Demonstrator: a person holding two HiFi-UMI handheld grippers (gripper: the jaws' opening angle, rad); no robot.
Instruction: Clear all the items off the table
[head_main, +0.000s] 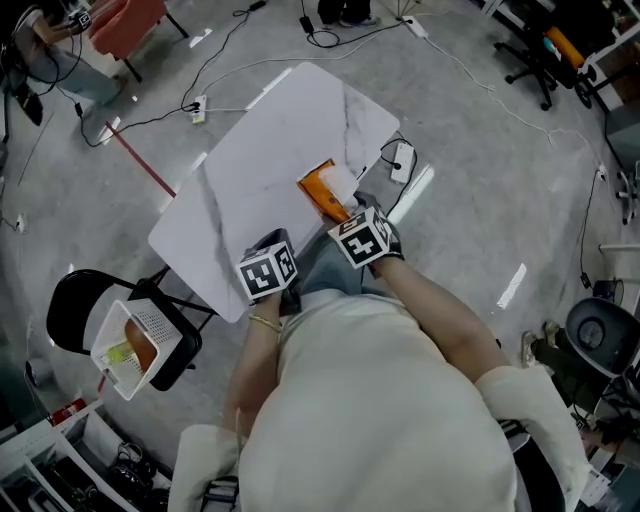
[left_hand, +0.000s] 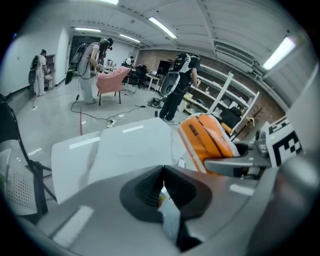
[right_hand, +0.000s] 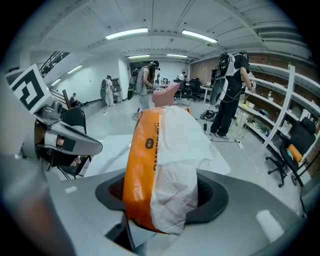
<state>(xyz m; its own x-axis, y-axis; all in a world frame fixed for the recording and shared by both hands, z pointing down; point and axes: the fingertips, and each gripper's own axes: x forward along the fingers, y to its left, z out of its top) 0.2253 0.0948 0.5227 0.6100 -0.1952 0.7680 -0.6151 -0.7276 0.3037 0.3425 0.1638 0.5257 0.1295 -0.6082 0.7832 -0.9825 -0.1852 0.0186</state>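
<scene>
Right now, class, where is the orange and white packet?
The orange and white packet stands clamped in the right gripper's jaws. In the head view it sits mid-frame, over the near right edge of the white table.

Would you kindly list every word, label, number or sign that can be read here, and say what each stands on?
No text here can be read.
On the orange and white package: a dark oval logo and a column of dark print on the orange side, both too blurred to read.
On the thin pale wrapper: no print can be made out.
On the marker cubes: black-and-white square patterns only, no words.
</scene>
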